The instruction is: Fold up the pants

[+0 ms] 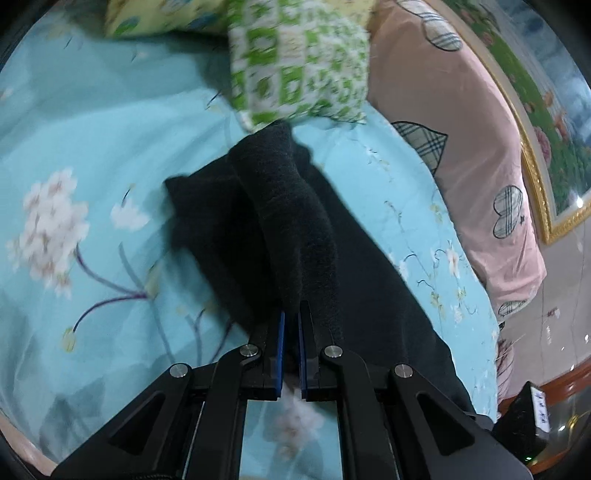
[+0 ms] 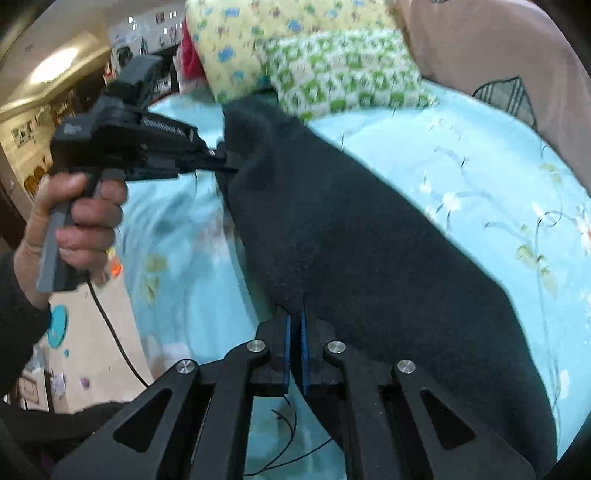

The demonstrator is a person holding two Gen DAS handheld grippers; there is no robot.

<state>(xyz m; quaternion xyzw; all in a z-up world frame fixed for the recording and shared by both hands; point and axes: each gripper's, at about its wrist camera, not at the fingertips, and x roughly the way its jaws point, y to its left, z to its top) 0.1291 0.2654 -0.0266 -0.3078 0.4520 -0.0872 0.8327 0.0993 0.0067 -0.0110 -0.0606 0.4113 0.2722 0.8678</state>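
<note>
Dark, fuzzy pants point(image 1: 295, 221) lie lengthwise on a turquoise floral bedsheet point(image 1: 92, 147). A raised fold of the cloth runs back to my left gripper point(image 1: 291, 310), which is shut on it, blue pads pinching the fabric. In the right wrist view the pants point(image 2: 369, 240) spread wide across the bed. My right gripper point(image 2: 295, 314) is shut on their near edge. The left gripper point(image 2: 231, 164) shows there too, gripped by a hand point(image 2: 77, 221), its tips clamped on the far end of the pants.
A green-and-white patterned pillow point(image 1: 299, 62) and a yellow pillow point(image 1: 159, 18) sit just beyond the pants' far end. A pink quilt point(image 1: 461, 129) banks the right side under a gold-framed picture point(image 1: 546, 140). The bed's left edge drops to the floor point(image 2: 92, 332), where a cable point(image 2: 110, 325) hangs.
</note>
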